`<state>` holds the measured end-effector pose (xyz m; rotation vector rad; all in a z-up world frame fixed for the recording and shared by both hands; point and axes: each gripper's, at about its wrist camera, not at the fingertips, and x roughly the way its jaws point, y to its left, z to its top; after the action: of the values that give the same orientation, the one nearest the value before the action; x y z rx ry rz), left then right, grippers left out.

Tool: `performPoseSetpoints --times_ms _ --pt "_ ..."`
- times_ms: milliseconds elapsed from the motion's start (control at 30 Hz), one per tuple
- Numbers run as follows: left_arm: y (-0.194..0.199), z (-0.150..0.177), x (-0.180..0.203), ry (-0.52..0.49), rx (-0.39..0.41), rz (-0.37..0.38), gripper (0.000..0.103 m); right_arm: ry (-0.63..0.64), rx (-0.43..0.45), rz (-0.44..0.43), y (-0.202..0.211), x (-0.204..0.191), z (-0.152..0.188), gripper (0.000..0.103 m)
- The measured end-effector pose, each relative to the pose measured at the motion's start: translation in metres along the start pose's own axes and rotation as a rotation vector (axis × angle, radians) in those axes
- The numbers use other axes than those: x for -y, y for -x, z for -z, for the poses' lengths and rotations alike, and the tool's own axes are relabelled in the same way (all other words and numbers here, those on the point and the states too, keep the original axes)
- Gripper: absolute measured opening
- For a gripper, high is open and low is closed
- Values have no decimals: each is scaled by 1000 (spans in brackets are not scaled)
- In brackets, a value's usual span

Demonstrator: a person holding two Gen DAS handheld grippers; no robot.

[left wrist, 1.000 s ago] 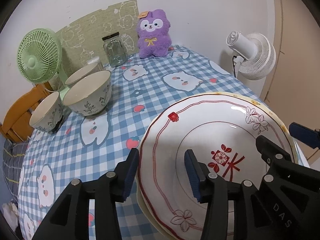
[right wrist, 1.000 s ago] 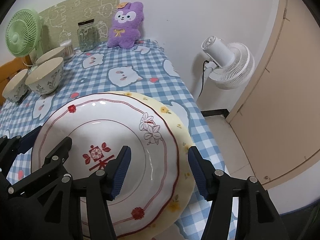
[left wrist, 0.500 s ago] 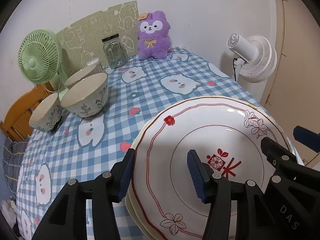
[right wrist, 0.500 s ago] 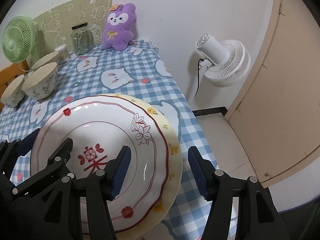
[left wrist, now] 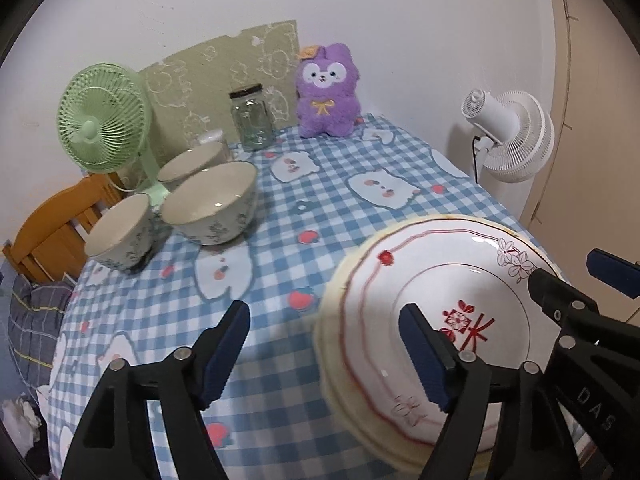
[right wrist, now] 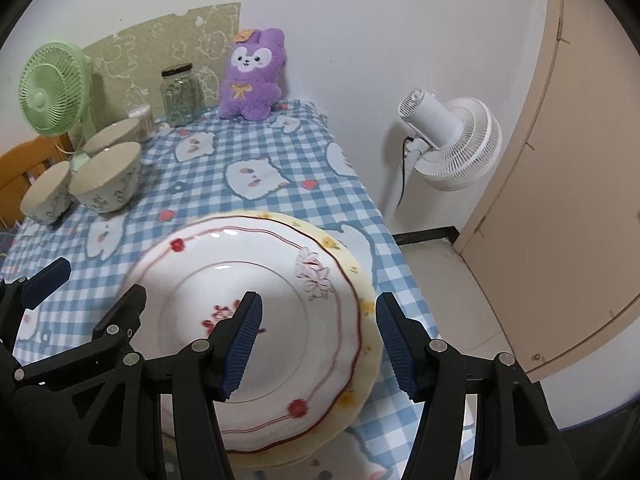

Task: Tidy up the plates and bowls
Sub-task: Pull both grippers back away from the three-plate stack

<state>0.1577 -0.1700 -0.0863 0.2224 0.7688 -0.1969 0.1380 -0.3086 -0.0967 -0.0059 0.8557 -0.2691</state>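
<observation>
A white plate with red trim [left wrist: 436, 280] [right wrist: 256, 280] lies on a yellow-rimmed plate [right wrist: 366, 304] at the near right of the checked tablecloth [left wrist: 280, 240]. My left gripper [left wrist: 324, 352] hovers over the stack's left rim, its jaws opening wide and the pads clear of the rim. My right gripper [right wrist: 318, 344] straddles the right rim with a gap on both sides, pressing nothing. Each wrist view also shows the other gripper: the right gripper [left wrist: 580, 282] and the left gripper [right wrist: 88, 292]. Three patterned bowls [left wrist: 212, 204] [right wrist: 108, 176] stand at the far left.
Along the back of the table stand a green fan [left wrist: 104, 120], a glass jar [left wrist: 252, 120] and a purple plush toy [left wrist: 326, 92]. A white floor fan [right wrist: 448, 140] and a beige door [right wrist: 568, 200] are off the table's right edge. A wooden chair [left wrist: 56, 224] is at the left.
The left jaws have spread well apart and come off the plates' left rim. Both grippers have risen and drawn back. The plates stay on the table.
</observation>
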Motion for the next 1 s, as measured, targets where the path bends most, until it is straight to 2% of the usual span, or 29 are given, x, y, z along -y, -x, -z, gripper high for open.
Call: performPoseSetpoints --times_ms 167,333,433,867,1000 --pt "14 1 -15 -1 12 -15 83 -3 13 -30 15 -10 -2 63" --pt "30 2 -31 24 24 37 92 -13 39 -61 31 -19 -5 63" --pt "40 2 -37 10 49 17 96 -7 57 -52 40 -26 -7 63" --pt "70 -7 -73 42 62 4 98 52 130 -100 75 -58 -17 63" --pt "74 -11 -86 67 65 3 98 61 154 -124 82 -66 -24 74"
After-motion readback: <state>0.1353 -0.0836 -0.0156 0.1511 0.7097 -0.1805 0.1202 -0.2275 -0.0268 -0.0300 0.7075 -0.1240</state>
